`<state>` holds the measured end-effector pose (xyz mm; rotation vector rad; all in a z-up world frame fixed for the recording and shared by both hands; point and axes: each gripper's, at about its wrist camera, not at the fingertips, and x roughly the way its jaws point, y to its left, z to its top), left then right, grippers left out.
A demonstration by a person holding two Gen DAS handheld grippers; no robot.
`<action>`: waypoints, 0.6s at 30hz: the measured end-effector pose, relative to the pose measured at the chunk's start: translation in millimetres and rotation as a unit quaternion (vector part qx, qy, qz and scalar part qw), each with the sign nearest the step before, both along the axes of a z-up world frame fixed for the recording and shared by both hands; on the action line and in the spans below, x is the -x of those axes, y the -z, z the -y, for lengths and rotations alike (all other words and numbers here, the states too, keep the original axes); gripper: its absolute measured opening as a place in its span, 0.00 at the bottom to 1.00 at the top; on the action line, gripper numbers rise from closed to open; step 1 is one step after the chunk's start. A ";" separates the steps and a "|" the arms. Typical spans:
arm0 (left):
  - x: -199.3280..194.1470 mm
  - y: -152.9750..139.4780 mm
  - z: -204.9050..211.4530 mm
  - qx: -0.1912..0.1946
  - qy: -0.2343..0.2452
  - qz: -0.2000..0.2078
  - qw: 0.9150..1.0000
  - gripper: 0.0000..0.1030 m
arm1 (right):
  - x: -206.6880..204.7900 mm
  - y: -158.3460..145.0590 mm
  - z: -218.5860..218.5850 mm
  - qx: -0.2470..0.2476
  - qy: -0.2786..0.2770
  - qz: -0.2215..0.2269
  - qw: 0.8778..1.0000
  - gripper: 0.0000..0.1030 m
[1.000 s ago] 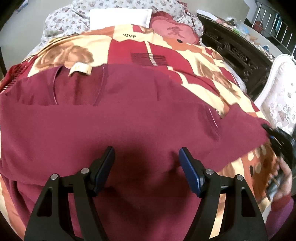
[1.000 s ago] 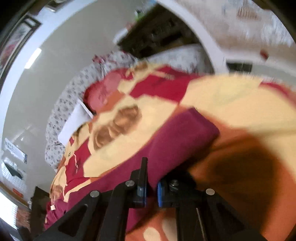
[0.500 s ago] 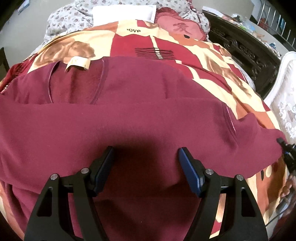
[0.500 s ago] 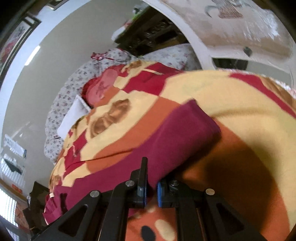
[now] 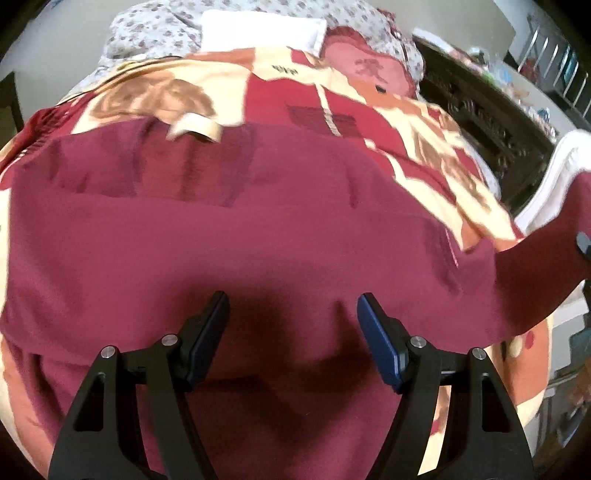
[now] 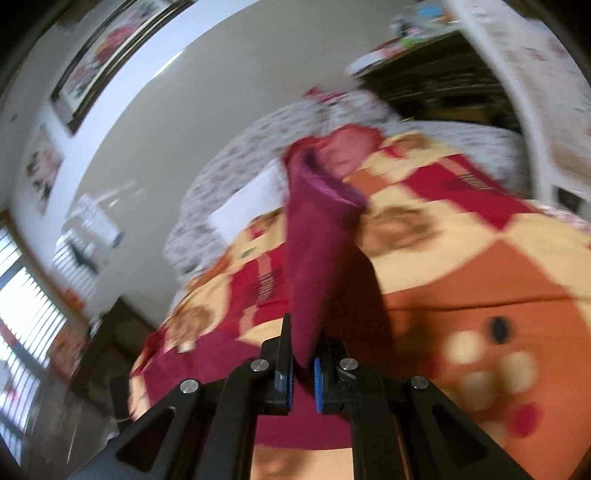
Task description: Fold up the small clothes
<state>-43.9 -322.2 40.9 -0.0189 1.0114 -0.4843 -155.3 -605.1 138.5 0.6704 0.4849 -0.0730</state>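
Across the near half of the bed, a maroon sweatshirt lies spread on a patterned red, orange and cream blanket, its neck label toward the headboard end. The left gripper hovers low over the garment's body with its jaws wide apart, holding nothing. The right gripper is clamped on a sleeve of the same garment, lifted clear of the blanket and rising straight up from the jaws. A white pillow and floral bedding sit at the head of the bed; dark carved furniture runs beside its right edge. Motion blur smears both views, and the sleeve's cuff is hard to make out.
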 end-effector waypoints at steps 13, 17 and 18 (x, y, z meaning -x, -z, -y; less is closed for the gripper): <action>-32.5 -11.2 -118.7 0.096 -0.092 -0.040 0.990 0.70 | -157.3 99.4 -199.2 -0.038 -0.252 -0.148 0.956 0.45; -30.5 -3.5 -118.0 0.090 -0.086 -0.041 0.991 0.70 | -137.6 98.8 -188.1 -0.059 -0.256 -0.139 0.955 0.47; -29.8 -2.6 -115.0 0.094 -0.082 -0.041 0.991 0.70 | -129.7 92.6 -185.9 -0.048 -0.253 -0.136 0.957 0.47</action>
